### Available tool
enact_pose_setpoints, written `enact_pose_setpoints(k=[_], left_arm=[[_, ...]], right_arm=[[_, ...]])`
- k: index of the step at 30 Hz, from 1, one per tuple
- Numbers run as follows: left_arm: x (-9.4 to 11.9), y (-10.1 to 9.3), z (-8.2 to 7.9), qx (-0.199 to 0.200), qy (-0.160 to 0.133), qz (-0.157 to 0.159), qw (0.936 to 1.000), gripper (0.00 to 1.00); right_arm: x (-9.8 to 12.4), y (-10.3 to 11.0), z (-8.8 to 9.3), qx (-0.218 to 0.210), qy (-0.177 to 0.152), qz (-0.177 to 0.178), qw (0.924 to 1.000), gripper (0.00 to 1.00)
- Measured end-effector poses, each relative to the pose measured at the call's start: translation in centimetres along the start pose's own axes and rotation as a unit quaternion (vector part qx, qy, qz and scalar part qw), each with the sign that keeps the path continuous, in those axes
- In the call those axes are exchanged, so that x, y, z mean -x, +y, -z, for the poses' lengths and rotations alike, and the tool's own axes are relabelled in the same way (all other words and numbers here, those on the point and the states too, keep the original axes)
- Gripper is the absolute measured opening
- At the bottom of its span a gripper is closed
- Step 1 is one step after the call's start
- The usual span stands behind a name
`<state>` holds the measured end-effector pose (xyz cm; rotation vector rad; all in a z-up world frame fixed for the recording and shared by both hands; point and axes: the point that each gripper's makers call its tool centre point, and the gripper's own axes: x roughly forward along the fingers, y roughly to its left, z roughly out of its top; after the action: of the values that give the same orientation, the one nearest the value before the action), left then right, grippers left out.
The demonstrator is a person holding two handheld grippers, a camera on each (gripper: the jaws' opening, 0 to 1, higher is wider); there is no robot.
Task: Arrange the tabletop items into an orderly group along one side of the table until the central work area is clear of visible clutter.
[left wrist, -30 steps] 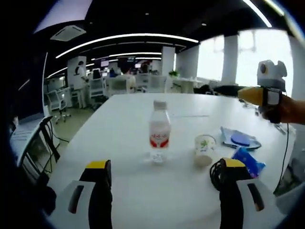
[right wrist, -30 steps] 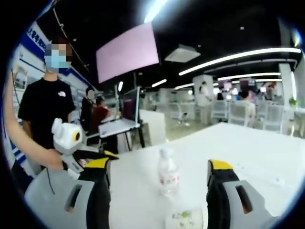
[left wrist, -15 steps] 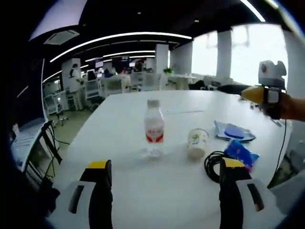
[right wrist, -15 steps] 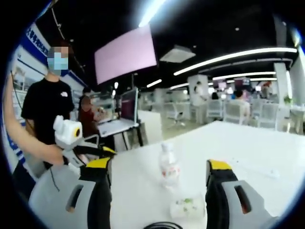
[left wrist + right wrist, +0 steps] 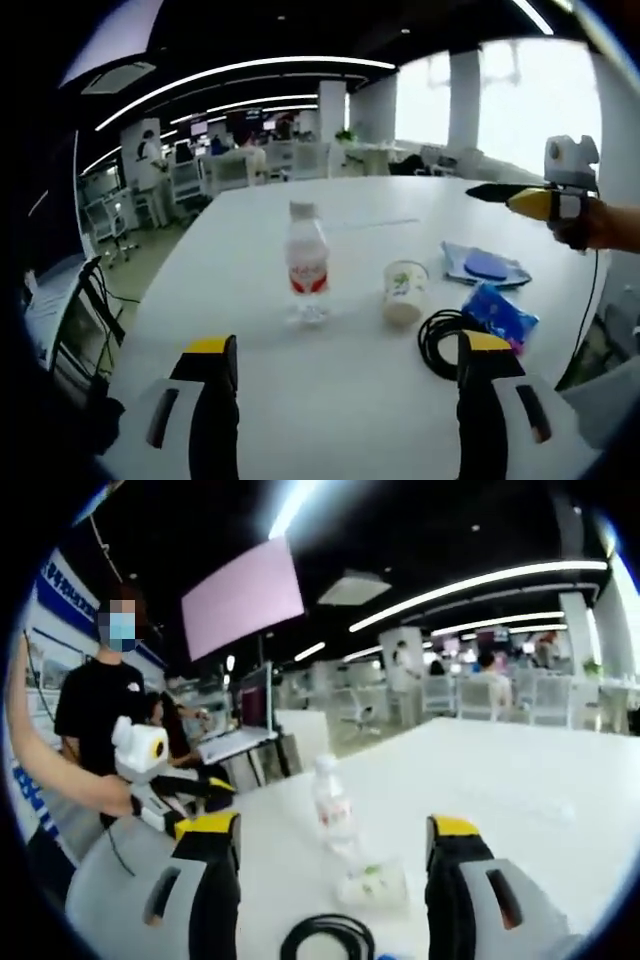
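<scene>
A clear water bottle (image 5: pixel 306 265) with a red label stands upright on the white table (image 5: pixel 330 400). To its right are a paper cup (image 5: pixel 404 292), a coiled black cable (image 5: pixel 440 340), a blue packet (image 5: pixel 500 312) and a blue cloth pouch (image 5: pixel 482 265). My left gripper (image 5: pixel 345 360) hangs open above the near table edge, with nothing between its jaws. In the right gripper view the bottle (image 5: pixel 332 805), the cup (image 5: pixel 372 883) and the cable (image 5: pixel 327 938) lie ahead of my open right gripper (image 5: pixel 332 830). The right gripper (image 5: pixel 555 195) is held in a hand over the far right edge.
A person in a black shirt (image 5: pixel 100 710) stands beyond the table's end, holding the left gripper (image 5: pixel 150 770). Office chairs and desks (image 5: pixel 200 180) fill the background. A laptop (image 5: pixel 235 740) sits on a side desk. Bare white tabletop stretches behind the bottle.
Both views have drawn back from the table. The items now look smaller and lower, and the cable coil has come into the right gripper view. Nothing on the table has moved.
</scene>
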<state>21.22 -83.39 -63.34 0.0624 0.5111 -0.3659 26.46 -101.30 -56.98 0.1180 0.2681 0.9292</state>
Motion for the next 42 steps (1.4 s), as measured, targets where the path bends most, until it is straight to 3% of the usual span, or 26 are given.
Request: enact_pose_setpoints(k=[5,9,13,20,29,32,35,42], left_arm=[[-0.7,-0.9,0.6,-0.005,0.014,0.009,0.9998,0.87],[-1.3,-0.9,0.1,-0.007,0.016,0.008,0.9998,0.85],[-2.0,-1.0,0.0,-0.019,0.024,0.008,0.9995,0.83],[-3.4,-2.8,-0.1,-0.013,0.034,0.018,0.9992,0.78],[-6.1,-4.5,0.3,-0.028,0.061,0.034,0.9972,0.76],[-6.9,-4.9,0.0,-0.022,0.062,0.038,0.9971,0.68],[-8.0,-5.4,-0.1,-0.021,0.066,0.043,0.9967,0.72],[-9.9,-6.5,-0.5,-0.035,0.076,0.058,0.9948,0.69]], right_arm=[[0.6,-2.0,0.6,-0.029,-0.006,0.015,0.9994,0.69],[0.4,-2.8,1.0,-0.032,0.002,0.013,0.9994,0.69],[-0.6,-3.1,1.4,-0.039,0.01,0.0,0.9992,0.68],[-2.3,-4.2,2.9,-0.056,0.03,-0.015,0.9979,0.61],[-3.1,-5.9,4.0,-0.085,0.03,-0.022,0.9957,0.6],[-3.6,-6.5,4.3,-0.098,0.028,-0.021,0.9946,0.59],[-4.0,-6.9,5.1,-0.108,0.036,-0.019,0.9933,0.57],[-4.1,-7.4,5.7,-0.121,0.039,-0.017,0.9918,0.55]])
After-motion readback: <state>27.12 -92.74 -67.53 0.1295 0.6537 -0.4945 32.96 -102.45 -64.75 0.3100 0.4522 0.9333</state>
